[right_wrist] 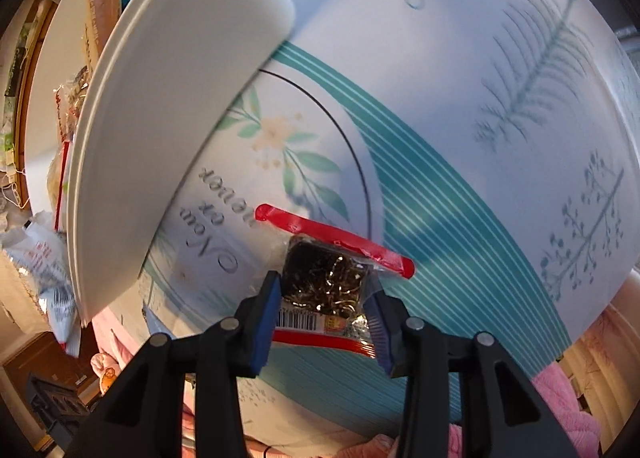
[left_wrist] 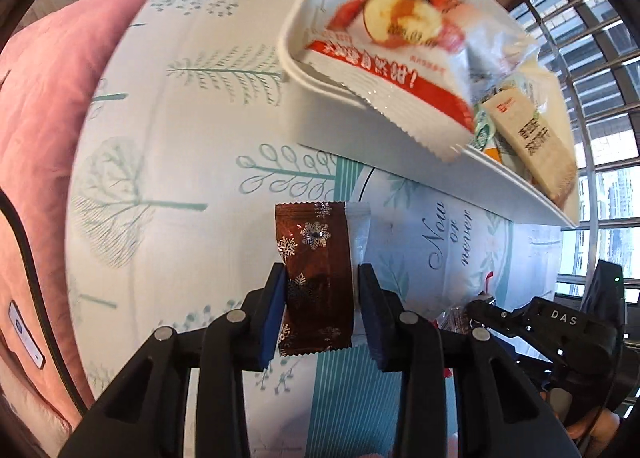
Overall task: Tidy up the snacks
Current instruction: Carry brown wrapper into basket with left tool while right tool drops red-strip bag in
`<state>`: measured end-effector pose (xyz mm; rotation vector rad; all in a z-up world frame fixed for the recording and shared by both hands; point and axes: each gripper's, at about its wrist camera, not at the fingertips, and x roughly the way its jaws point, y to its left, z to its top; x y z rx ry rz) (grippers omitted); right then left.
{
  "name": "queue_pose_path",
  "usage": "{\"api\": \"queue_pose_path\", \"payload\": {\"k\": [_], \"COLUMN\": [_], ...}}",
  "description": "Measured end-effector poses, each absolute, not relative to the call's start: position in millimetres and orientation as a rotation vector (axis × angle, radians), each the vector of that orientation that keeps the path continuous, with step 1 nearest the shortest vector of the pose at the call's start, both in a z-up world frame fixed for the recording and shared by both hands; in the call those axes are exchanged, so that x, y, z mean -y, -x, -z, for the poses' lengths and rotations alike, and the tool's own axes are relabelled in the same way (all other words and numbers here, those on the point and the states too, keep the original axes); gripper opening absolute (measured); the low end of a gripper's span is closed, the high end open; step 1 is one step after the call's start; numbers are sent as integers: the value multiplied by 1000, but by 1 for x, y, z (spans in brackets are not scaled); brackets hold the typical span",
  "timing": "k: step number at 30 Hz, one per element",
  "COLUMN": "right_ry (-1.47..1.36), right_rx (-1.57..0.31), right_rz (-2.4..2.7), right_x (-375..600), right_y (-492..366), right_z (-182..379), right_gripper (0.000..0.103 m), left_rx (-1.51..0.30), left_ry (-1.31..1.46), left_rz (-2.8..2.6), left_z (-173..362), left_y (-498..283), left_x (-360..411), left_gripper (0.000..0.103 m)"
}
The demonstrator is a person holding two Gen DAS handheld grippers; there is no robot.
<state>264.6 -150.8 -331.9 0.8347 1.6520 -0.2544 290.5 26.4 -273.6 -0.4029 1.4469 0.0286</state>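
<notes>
My left gripper (left_wrist: 320, 298) is shut on a brown snowflake-patterned snack packet (left_wrist: 314, 278) and holds it above the patterned tablecloth (left_wrist: 180, 130). A white tray (left_wrist: 360, 130) sits up and to the right of it, holding a red-and-white apple snack bag (left_wrist: 400, 54) and a beige bar packet (left_wrist: 532, 138). My right gripper (right_wrist: 326, 298) is shut on a clear red-edged packet of dark snack (right_wrist: 328, 282). The white tray (right_wrist: 160, 138) lies to its left. The right gripper also shows in the left wrist view (left_wrist: 520, 322), at the lower right.
A pink cushion (left_wrist: 48, 138) lies along the table's left side. Barred windows (left_wrist: 600, 78) stand at the right. More snack packets (right_wrist: 52, 278) fill the tray's near end in the right wrist view. Pink bedding (right_wrist: 568, 418) lies beyond the table edge.
</notes>
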Motion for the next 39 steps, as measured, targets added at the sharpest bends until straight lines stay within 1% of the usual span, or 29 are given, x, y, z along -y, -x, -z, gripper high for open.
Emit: {"api": "queue_pose_path", "payload": {"k": [7,14,21,26,32,39], "right_ry": [-856,-812,-739,-660,-576,-481], "right_rx": [-1593,-1488,-1351,-1242,-1144,-1063], "right_rz": [177,71,-6,-52,-125,-208], "right_x": [159,150,185,188,185,176], "right_y": [-257,-276,-291,-306,-325,-338], "right_z": [312,261,199,163,134,123], "right_gripper": [41,41,41,41,41,41], "left_rx": [-1409,-1329,-1223,-1175,-1132,-1092], "left_ry": [406,415,364,350,298,281], "left_rz": [-57,-44,-44,-36,14,100], "left_z": [221,158,101,76,57,51], "left_y": [-260,-259,-273,-292,-321,-350], "left_x": [-44,-61,-72,-75,-70,-58], "left_gripper": [34,34,34,34,34,34]}}
